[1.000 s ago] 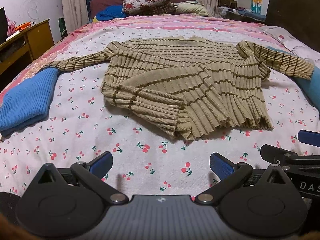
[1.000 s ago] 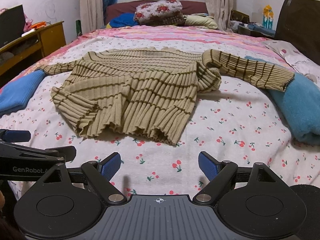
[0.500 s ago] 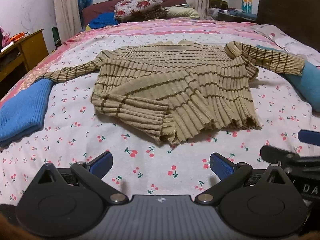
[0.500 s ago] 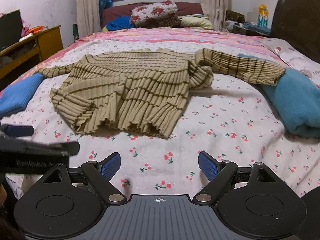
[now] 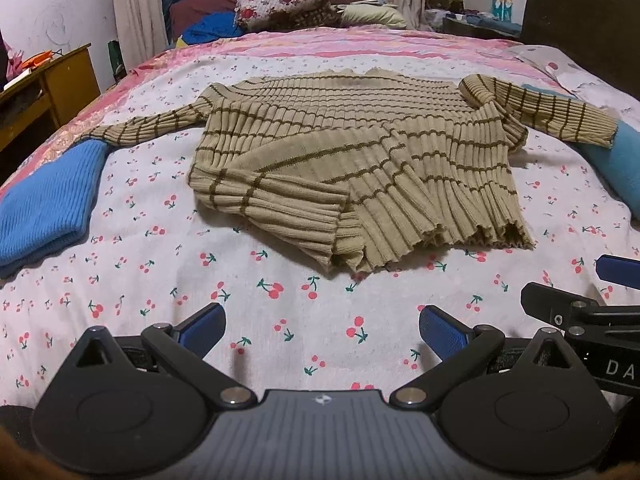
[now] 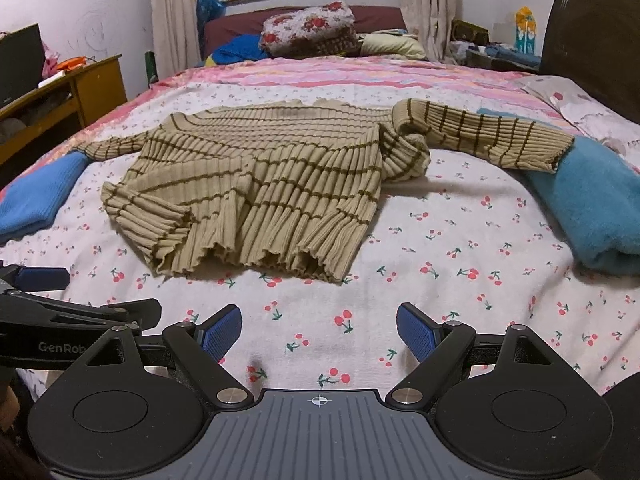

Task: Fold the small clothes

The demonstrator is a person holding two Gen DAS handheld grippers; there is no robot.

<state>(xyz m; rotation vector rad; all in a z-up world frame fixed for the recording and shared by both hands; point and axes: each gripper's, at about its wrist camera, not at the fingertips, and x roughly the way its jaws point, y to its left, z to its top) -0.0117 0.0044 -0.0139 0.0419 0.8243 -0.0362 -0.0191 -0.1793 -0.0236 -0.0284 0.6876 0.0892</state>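
A folded blue knit (image 5: 44, 204) is noted at the left, the striped sweater (image 5: 352, 160) mid-bed on the cherry-print sheet (image 5: 280, 320), and a light blue towel (image 6: 592, 200) at the right. The left gripper (image 5: 322, 326) and right gripper (image 6: 319, 330) are held low, near the hem, fingers spread apart, empty.

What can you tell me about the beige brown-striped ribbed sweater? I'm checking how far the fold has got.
The beige ribbed-knit sweater with thin brown stripes lies spread on the cherry-print bedsheet, collar away from the cameras, frilled hem nearest. Its near-left hem corner is flipped up over the body, and both sleeves lie outstretched. One cuff reaches the folded blue knit cloth, the other rests on the turquoise fleece cloth. Neither the left gripper nor the right gripper touches it; both are open.
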